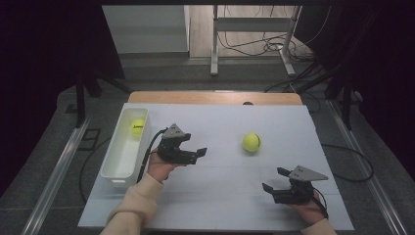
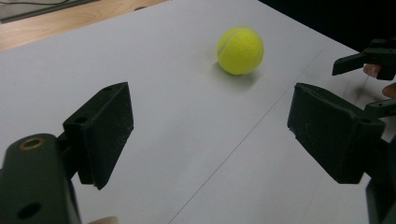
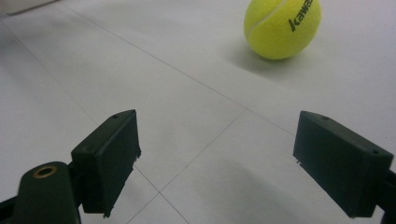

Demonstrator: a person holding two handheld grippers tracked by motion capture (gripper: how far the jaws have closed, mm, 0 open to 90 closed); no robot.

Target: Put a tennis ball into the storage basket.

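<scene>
Evidently a ball-sorting job at mid-course. One yellow ball (image 1: pixel 137 127) already lies in the far end of the white bin (image 1: pixel 113 166), which stands along the left edge of the white sheet (image 1: pixel 220 205). A second ball (image 1: pixel 251 142) rests on the bare sheet, right of centre and well apart from the bin; judged from this, one transfer is done and one is left.

Left gripper (image 1: pixel 192 155): released, jaws standing apart with nothing between them, aimed toward the loose ball from just beside the bin. In the left gripper view the ball (image 2: pixel 240 50) sits ahead and slightly above the gap between the jaws, not yet reached.

Right gripper (image 1: pixel 275 179): likewise released and empty, held low near the sheet's near right corner. In the right gripper view the ball (image 3: pixel 282 28) lies ahead to the upper right, clear of both jaws.

Room for moving: the sheet between the left gripper and the loose ball is bare, so the approach looks unobstructed. The ball has open surface on all sides and could roll if nudged; the nearest sheet edge is on its right. The bin's near wall is the one rim to clear on the return path. A wooden table edge (image 1: pixel 215 97) borders the sheet at the far side.
</scene>
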